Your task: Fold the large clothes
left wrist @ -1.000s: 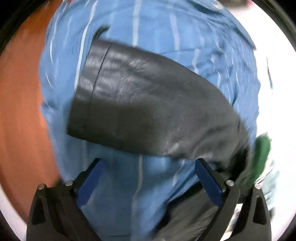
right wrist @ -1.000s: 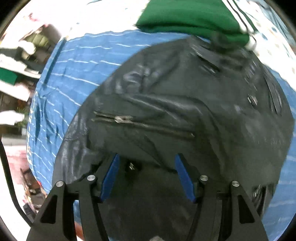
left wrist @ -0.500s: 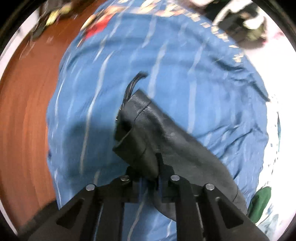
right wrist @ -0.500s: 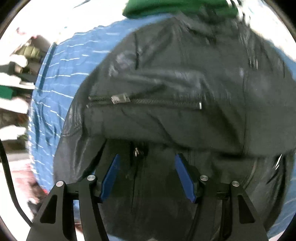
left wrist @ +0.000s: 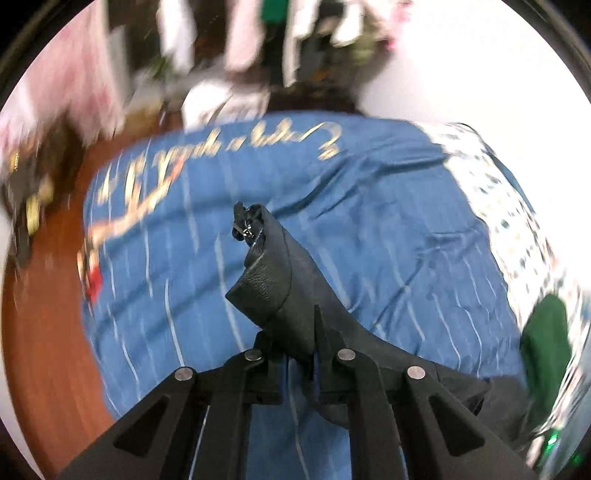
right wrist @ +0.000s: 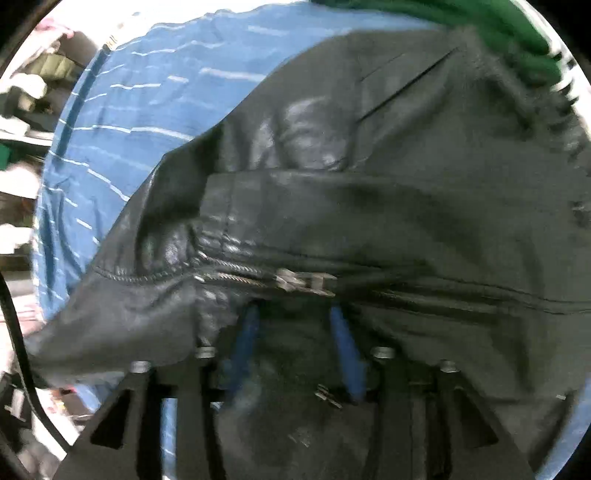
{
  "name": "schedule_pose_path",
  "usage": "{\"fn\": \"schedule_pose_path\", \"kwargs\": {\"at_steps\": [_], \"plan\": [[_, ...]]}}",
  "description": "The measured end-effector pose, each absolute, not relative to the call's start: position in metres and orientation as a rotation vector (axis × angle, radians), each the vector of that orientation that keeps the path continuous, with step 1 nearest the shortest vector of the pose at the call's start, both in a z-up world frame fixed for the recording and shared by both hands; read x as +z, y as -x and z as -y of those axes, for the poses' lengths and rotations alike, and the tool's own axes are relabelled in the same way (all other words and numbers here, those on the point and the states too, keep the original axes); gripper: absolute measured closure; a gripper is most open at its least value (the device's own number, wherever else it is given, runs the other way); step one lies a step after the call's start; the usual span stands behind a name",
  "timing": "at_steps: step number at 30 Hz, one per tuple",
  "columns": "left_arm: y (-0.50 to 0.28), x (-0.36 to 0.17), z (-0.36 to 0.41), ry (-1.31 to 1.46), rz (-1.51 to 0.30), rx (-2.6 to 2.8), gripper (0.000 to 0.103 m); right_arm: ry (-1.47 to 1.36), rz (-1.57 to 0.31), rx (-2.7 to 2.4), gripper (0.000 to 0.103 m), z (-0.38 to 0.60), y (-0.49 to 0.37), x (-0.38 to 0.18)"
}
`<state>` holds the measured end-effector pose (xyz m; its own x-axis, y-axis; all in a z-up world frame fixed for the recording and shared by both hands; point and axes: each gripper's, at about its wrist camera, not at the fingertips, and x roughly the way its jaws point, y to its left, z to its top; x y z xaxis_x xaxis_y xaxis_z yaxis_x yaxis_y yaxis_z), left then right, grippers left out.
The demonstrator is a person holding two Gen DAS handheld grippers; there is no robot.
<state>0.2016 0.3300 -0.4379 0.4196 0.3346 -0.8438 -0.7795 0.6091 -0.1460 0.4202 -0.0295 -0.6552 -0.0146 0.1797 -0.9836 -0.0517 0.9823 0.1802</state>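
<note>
- Two tools are in play, each seen from its own wrist camera.
- The left tool [left wrist: 291, 332] has its fingers drawn in tight on the cuff end of a black leather sleeve [left wrist: 273, 280], which stands up out of the grip and twists toward a small zip pull at its tip.
- From that grip the sleeve runs back and to the right, down to the blue striped sheet [left wrist: 369, 192] spread beneath it.
- The sheet carries gold lettering [left wrist: 258, 144] along its far edge; brown floor [left wrist: 44, 332] shows to the left of it, though this side is blurred.
- A green garment [left wrist: 545, 343] lies at the right edge of the sheet, beside a white spotted cloth [left wrist: 509, 206].
- The right tool [right wrist: 295, 332] has its blue-padded fingers [right wrist: 345, 350] parted, with a clear gap between them, and black leather lies in that gap; the tips are hidden under a fold, so I cannot tell whether they press on it.
- The black jacket [right wrist: 388, 166] fills most of the right view, lying on the blue sheet [right wrist: 147, 92], with a metal zip [right wrist: 295, 282] running across just above the fingers.
- Green fabric [right wrist: 498, 22] touches the jacket's far edge.
</note>
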Motion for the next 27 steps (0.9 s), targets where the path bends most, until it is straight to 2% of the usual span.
{"fn": "schedule_pose_path", "kwargs": {"at_steps": [1, 6, 11, 16, 21, 27], "plan": [[-0.210, -0.424, -0.317, 0.491, -0.871, 0.736, 0.097, -0.042, -1.552, 0.132, 0.028, 0.034, -0.417, -0.646], [-0.238, -0.380, -0.255, 0.214, -0.818, 0.669, 0.097, 0.191, -1.437, -0.065, 0.020, 0.067, -0.406, -0.620], [-0.257, -0.356, -0.181, 0.065, -0.788, 0.573, 0.097, 0.109, -1.445, -0.083, 0.020, 0.113, -0.403, -0.618], [-0.276, -0.340, -0.073, 0.013, -0.801, 0.416, 0.098, -0.035, -1.450, -0.100, 0.020, 0.186, -0.392, -0.605], [-0.292, -0.350, 0.045, 0.051, -0.866, 0.223, 0.098, -0.151, -1.444, -0.166, 0.020, 0.288, -0.376, -0.591], [-0.309, -0.409, 0.172, 0.016, -1.016, 0.055, 0.098, -0.238, -1.473, -0.266, 0.020, 0.392, -0.343, -0.597]]}}
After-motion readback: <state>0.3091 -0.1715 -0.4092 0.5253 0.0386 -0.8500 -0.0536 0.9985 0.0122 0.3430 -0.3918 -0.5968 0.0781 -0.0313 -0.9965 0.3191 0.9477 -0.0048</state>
